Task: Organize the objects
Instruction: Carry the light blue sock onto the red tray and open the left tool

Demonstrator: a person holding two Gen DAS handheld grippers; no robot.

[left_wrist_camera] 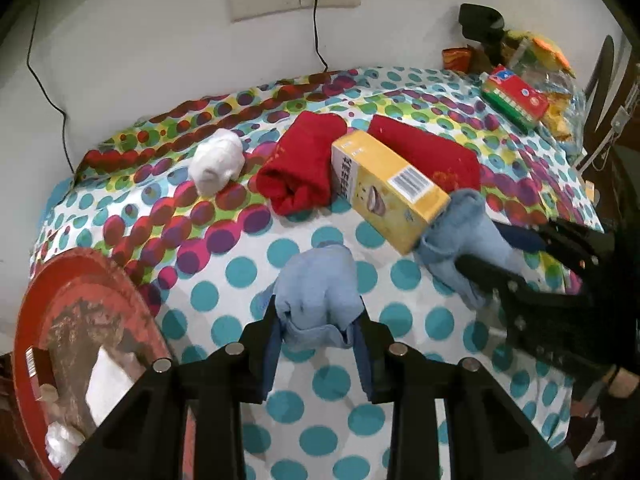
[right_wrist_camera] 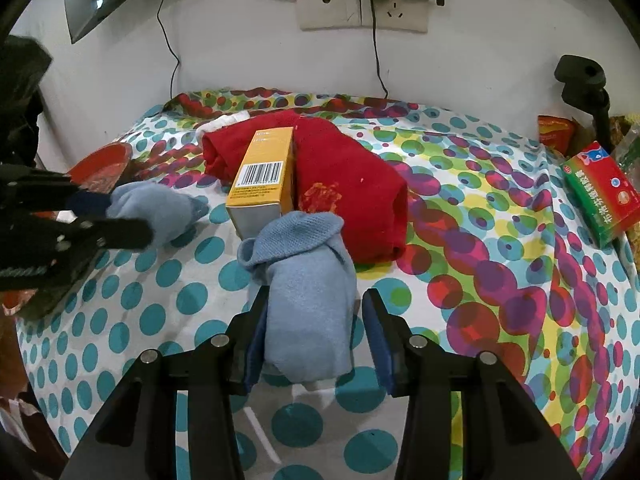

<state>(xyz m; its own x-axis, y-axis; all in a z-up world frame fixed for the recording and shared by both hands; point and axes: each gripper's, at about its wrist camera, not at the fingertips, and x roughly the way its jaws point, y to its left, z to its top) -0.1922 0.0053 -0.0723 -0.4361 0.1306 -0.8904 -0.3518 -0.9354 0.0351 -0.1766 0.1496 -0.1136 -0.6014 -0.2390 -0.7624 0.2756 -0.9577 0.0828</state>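
Blue socks: two light blue socks lie on the dotted worktop [right_wrist_camera: 460, 280]; the left sock [left_wrist_camera: 316, 300] is near the front, the right sock [right_wrist_camera: 308, 304] lies with its cuff touching the yellow box [right_wrist_camera: 262, 172].
Left tool [left_wrist_camera: 318, 336]: its pads press against both sides of the left sock's bunched end, pinching it.
Right tool [right_wrist_camera: 316, 336]: straddles the right sock; the left pad touches the fabric, the right pad stands off with a gap, so it looks spread, not yet clamped.
Red socks: one rolled red sock [left_wrist_camera: 304, 160] and one flatter red sock [left_wrist_camera: 428, 152] lie either side of the yellow box, unpaired.
Other items: a white bundle [left_wrist_camera: 218, 160] sits left of the red ones; a red-and-green box [right_wrist_camera: 598, 192] lies well apart at the right edge; a red plate [left_wrist_camera: 32, 320] with scraps sits at the left edge.
Progress: judged early. The blue pair is being gathered; nothing looks sorted yet.
Left to do: likely bring the blue socks together, then deal with the reds, boxes and bundle.
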